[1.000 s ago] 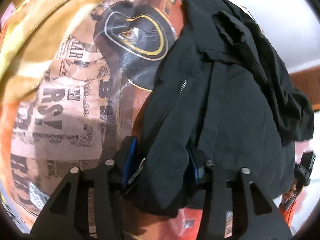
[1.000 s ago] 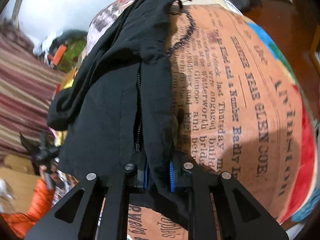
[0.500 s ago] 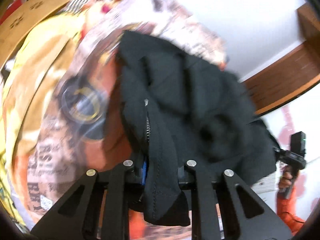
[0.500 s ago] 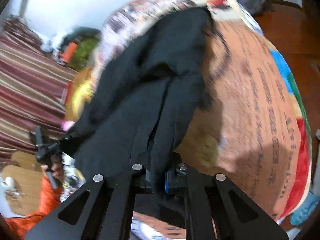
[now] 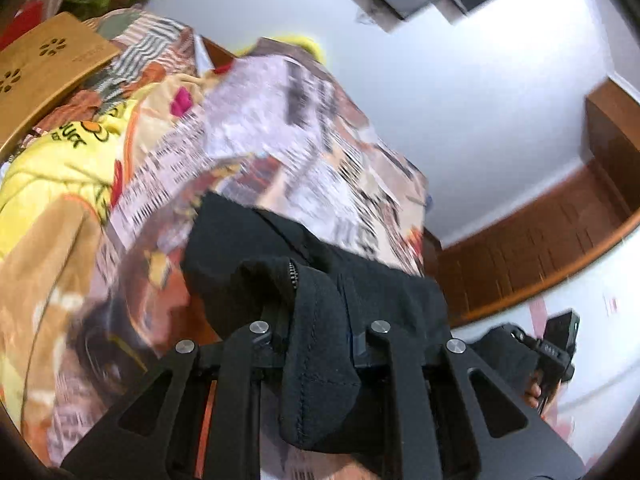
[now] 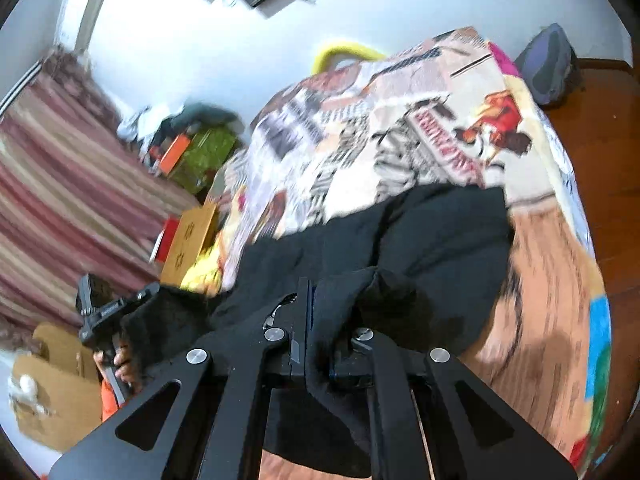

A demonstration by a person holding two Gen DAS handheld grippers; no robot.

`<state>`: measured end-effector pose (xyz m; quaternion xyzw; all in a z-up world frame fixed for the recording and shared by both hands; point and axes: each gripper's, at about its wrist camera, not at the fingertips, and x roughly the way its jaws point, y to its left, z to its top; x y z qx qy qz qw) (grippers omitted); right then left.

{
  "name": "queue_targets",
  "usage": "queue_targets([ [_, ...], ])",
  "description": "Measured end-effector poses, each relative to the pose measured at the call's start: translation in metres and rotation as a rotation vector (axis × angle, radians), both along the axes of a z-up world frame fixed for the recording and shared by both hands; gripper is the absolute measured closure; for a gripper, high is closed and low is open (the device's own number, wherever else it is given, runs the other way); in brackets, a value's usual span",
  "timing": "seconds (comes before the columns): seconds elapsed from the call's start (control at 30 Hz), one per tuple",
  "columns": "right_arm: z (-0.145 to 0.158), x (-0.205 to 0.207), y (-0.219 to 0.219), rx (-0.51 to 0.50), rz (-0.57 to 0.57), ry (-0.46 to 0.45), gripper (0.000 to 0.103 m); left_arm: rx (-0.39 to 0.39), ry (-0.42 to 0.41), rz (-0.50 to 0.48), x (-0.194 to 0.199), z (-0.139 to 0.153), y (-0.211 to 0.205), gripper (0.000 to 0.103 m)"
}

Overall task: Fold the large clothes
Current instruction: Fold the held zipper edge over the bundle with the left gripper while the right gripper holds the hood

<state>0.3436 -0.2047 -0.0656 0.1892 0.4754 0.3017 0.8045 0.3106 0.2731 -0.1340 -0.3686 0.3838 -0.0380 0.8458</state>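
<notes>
Black jacket (image 5: 320, 344) is pinched at one edge by the left gripper (image 5: 320, 336) and at another by the right gripper (image 6: 320, 344), lifted partly off the printed bedspread (image 6: 400, 128). Thick cloth could slip from the narrow pads, or hang unevenly and fold crooked. White wall (image 5: 460, 100) and striped curtain (image 6: 60, 184) stand around the bed.

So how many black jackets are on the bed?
1. The black jacket lies bunched on the near part of the printed bedspread, with one edge pinched in the left tool and another in the right tool. More clothes could be hidden under it.
</notes>
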Motion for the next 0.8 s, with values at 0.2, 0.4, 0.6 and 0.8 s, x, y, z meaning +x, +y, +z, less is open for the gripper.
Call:
queue_targets([
  [0.2,-0.063,0.076,-0.028,0.034,-0.146,0.122,0.099,-0.008,0.102,0.105,0.053,-0.066,0.042,0.086],
  [0.4,-0.113,0.095,-0.038,0.14,-0.158,0.194,0.099,0.125,0.196,0.006,0.089,-0.119,0.021,0.086],
  [0.6,-0.097,0.08,-0.041,0.111,-0.142,0.19,0.096,0.307,0.199,-0.036,0.087,-0.116,-0.005,0.086],
  [0.8,-0.062,0.063,-0.053,-0.102,-0.177,0.137,0.077,0.402,0.2,-0.06,0.064,-0.089,-0.003,0.085],
])
